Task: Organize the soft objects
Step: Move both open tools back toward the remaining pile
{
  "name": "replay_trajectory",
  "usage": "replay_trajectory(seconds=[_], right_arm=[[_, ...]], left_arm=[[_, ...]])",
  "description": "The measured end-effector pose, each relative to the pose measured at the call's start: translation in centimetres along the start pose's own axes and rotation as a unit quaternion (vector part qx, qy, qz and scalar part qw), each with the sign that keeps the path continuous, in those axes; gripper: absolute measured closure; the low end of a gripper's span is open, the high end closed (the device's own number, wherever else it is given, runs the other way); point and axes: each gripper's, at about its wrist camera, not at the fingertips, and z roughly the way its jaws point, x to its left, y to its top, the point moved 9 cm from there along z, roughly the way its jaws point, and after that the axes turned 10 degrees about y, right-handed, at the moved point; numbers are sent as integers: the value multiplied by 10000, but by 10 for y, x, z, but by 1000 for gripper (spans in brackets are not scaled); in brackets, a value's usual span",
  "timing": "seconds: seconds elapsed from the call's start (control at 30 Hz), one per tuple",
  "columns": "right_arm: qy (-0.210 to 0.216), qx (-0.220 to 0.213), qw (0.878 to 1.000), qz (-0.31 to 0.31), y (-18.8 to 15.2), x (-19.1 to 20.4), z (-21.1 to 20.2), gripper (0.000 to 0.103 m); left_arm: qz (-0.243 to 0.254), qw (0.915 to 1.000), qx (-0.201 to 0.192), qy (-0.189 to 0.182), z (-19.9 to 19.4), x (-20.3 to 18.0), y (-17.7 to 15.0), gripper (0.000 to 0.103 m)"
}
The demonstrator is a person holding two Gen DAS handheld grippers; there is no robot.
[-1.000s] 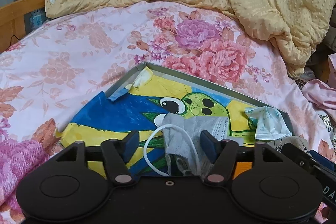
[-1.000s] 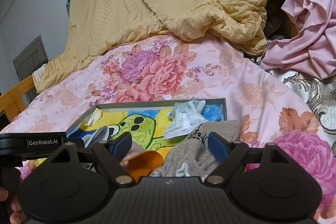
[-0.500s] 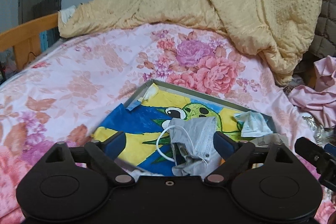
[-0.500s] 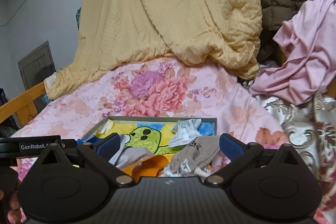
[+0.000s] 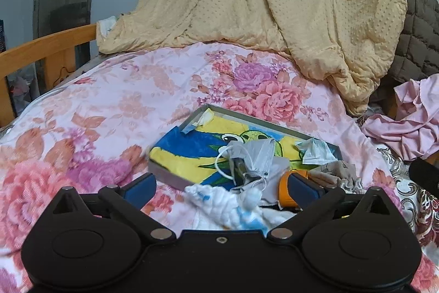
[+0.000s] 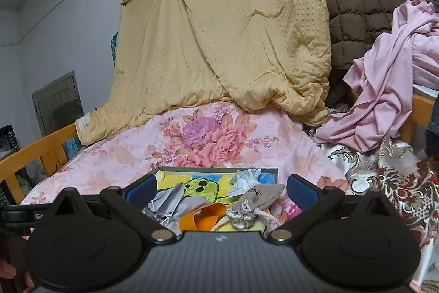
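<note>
Soft stuff is piled up in and around the shallow grey tray with the cartoon frog picture [image 5: 248,116], which sits on the pink floral quilt [image 5: 115,103] covering the bed. A crumpled grey face mask with white ear loops [image 5: 253,155] is draped over the near part of the tray, and a scrunched pale blue-and-white mask [image 5: 315,151] lies in the tray's far right corner. Just in front of the tray we've got a fluffy white cloth with blue marks [image 5: 227,206], and to its right an orange band [image 5: 285,188] plus a beige drawstring pouch [image 6: 256,201] hanging over the tray's near right edge. Our left gripper [image 5: 222,187] hovers above that near pile with its blue-padded fingers [image 5: 140,187] spread wide apart, nothing between them. Our right gripper [image 6: 221,188] is spread wide too, empty, with the pouch and the orange band lying below the gap. From the right wrist we can see the grey mask at the tray's left side. Behind it all, a big yellow dotted blanket [image 6: 225,45] hangs down onto the bed, with a brown quilted jacket [image 6: 356,7] and a heap of pink fabric [image 6: 389,89] off to the right, and a wooden bed rail [image 5: 46,45] on the left.
</note>
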Motion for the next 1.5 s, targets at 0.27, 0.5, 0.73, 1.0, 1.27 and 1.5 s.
replay_trajectory(seconds=[0.27,0.5,0.73,1.0,1.27,1.5], right_arm=[[24,-85,10000,-5,-12,14,-29,0],[158,222,9989,-393,-38,47,-42,0],[119,476,9948,-896,-64,76,-59,0],[-100,642,9940,-881,-87,85,-82,0],[-218,793,9935,-784,-104,91,-100,0],[-253,963,9927,-688,-118,94,-104,0]], left_arm=[[-250,9993,-246,87,-36,37,-16,1],[-385,9980,-487,110,-69,58,-36,1],[-165,9979,-633,9,-95,67,-61,1],[76,9978,-650,-91,-113,83,-93,1],[114,9988,-461,-96,-113,102,-119,1],[133,9995,-287,-6,-109,119,-136,1]])
